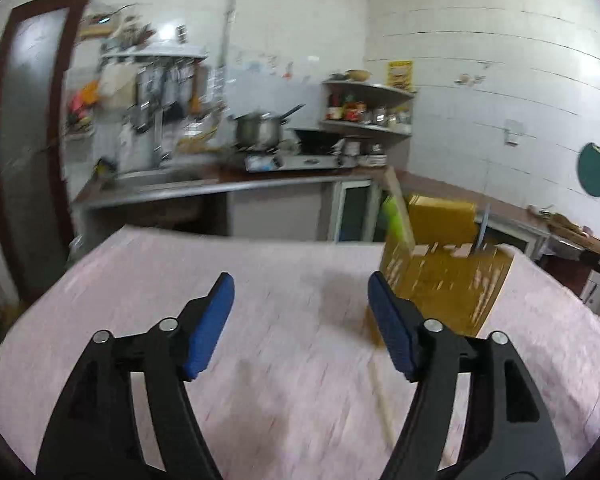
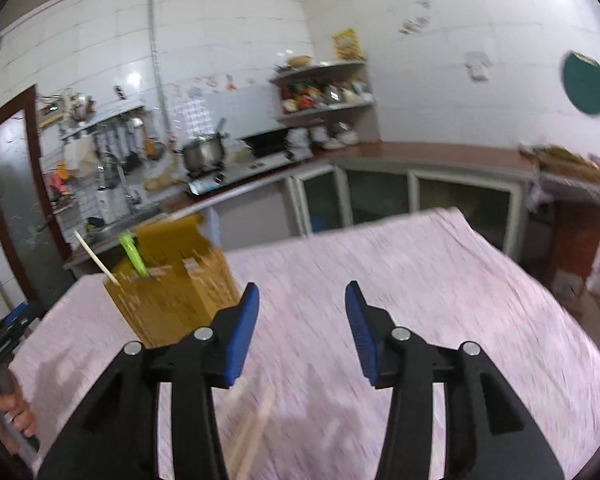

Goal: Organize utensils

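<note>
Hovering over pink tablecloth – left gripper and right gripper spread, empty; no legible writing on yellow box.

No text, label, brand, number or sign can be read in either view. A yellow poster is seen on the tiled wall far beyond the tongs, above the corner shelves, but its print is blurred past reading. Small stickers are noted on the white tiles beyond the tongs; no lettering can be made out on them. Labels on the jars on the corner shelf are too small and smeared to be deciphered. The brown cardboard box on the tabletop, just beyond the tongs, shows pale markings that cannot be resolved into characters.
</note>
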Available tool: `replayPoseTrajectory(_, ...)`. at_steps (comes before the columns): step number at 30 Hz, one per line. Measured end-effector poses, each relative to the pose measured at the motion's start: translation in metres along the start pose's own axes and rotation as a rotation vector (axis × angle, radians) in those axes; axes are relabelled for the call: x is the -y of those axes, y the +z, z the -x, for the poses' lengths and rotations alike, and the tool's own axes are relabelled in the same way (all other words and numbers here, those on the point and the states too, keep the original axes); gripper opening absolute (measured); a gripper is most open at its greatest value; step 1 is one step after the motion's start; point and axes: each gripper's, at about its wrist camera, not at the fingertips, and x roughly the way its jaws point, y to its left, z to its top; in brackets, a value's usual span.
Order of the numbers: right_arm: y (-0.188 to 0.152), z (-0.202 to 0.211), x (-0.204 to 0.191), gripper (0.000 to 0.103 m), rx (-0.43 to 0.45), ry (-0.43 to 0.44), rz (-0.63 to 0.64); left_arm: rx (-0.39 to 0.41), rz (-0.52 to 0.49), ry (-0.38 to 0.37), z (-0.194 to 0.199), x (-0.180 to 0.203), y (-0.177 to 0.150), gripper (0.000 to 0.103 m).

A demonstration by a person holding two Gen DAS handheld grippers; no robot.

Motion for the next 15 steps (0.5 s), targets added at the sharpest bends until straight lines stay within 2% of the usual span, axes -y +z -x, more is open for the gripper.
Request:
replayPoseTrajectory(3, -0.023, 0.006, 0.015, 0.049, 0.013, -0.053, -0.032, 0.013, -0.012, 0.050, 0.022, -0.009, -0.025, 0.076)
replayPoseTrajectory(7, -0.050, 0.009, 0.027, 0.051, 0.033, -0.074, -0.085, 0.059, -0.016, 0.036, 0.031, -0.015, -0.039, 0.081)
replayPoseTrajectory(9, -0.054, 0.001, 0.030, 0.051, 0.001, -0.080, -0.096, 0.079, -0.016, 0.039, 0.031, -0.016, -0.039, 0.084)
replayPoseTrajectory(11, -0.055, 0.001, 0.030, 0.051, 0.028, -0.093, -0.073, 0.095, -0.041, 0.046, 0.031, -0.014, -0.039, 0.085)
replayPoseTrajectory(15, -0.061, -0.007, 0.027, 0.051, 0.008, -0.099, -0.053, 0.079, -0.042, 0.030, 0.027, -0.013, -0.042, 0.085)
